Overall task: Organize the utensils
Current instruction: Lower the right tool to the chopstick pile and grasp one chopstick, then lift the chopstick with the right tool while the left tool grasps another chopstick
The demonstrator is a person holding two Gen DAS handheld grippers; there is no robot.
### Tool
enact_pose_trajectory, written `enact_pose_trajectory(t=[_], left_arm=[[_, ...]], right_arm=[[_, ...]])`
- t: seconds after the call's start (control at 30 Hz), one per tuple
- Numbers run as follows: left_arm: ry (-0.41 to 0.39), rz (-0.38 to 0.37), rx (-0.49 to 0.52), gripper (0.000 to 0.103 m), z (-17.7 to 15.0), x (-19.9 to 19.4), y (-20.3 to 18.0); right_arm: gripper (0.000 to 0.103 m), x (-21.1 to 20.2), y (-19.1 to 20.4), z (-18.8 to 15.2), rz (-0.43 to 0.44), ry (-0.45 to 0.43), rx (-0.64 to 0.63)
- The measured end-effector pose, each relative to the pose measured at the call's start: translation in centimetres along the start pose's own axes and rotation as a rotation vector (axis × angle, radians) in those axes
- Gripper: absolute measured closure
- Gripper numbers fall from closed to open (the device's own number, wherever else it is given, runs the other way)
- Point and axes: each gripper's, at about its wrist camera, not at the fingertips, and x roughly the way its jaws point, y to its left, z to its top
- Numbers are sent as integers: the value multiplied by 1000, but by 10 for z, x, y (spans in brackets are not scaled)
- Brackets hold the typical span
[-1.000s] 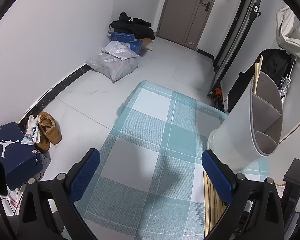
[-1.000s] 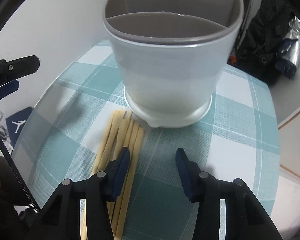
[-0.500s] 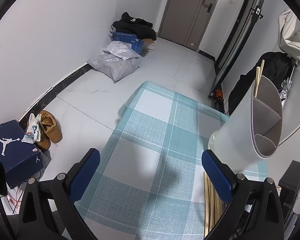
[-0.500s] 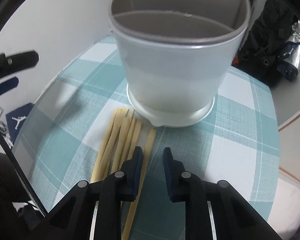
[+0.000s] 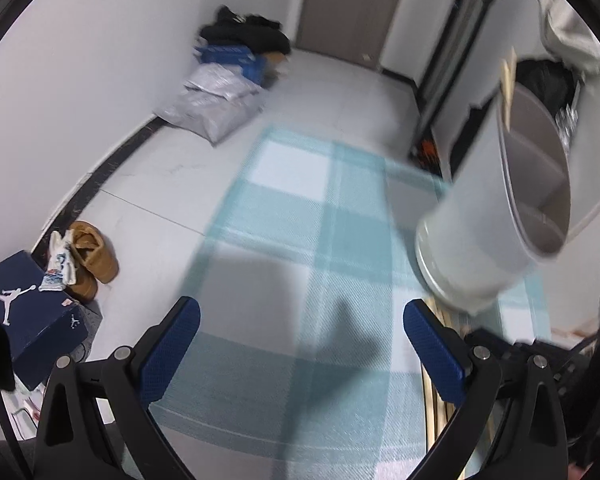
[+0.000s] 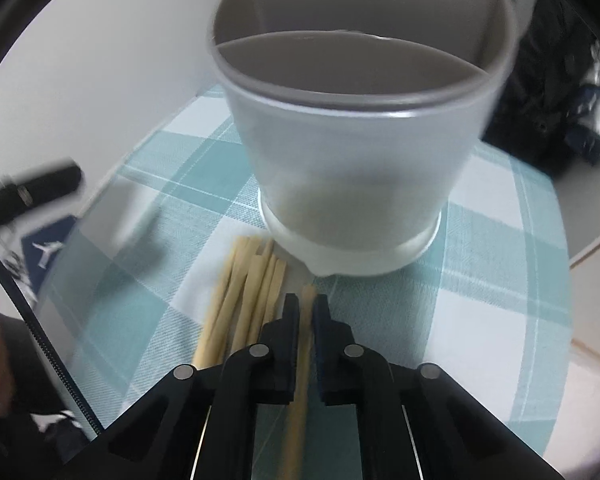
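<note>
We are working at a table (image 6: 496,280) spread with a teal and white checked cloth, where a white utensil holder (image 6: 356,152) with grey inner dividers stands upright just beyond a loose bundle of pale wooden chopsticks (image 6: 240,300) lying flat, their far tips nearly at the holder's foot. The step in hand, as we judge it, is the pick-up of one stick for sorting: a single chopstick (image 6: 306,332) lies a little apart to the right of the bundle and runs lengthwise between the fingers of our right gripper (image 6: 307,312). Its jaws have just been closing and now stand almost together with that stick pinched between them, tip poking out toward the holder. In the left wrist view a few sticks already stand in the holder's far compartment, so we judge the task partly done with most of the bundle still to go. The next move calls for lifting the stick clear without dragging its neighbours, tipping it toward upright and lowering it into a compartment; a grip along the stick's length may let it slide, so we should raise it gently. Our left gripper (image 5: 300,352) hangs above bare cloth to the left of the holder, its blue pads spread wide, holding and touching nothing, well placed to steady the holder if it is nudged.
</note>
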Motion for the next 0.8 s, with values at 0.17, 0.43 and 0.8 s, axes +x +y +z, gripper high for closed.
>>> enact_pose_trajectory(t=[0.17,0.43,0.8], left_arm=[[96,-35,66,3,-9,16,-18],[154,-1,126,4,-14,30,-36],[159,73,201,29,-19,35,-56]], right_arm=[[97,-19,-27,1,86,-41,118],[97,-44,-72,-13,196,-99,315],[97,-78,-93,-23,229,-195,368]])
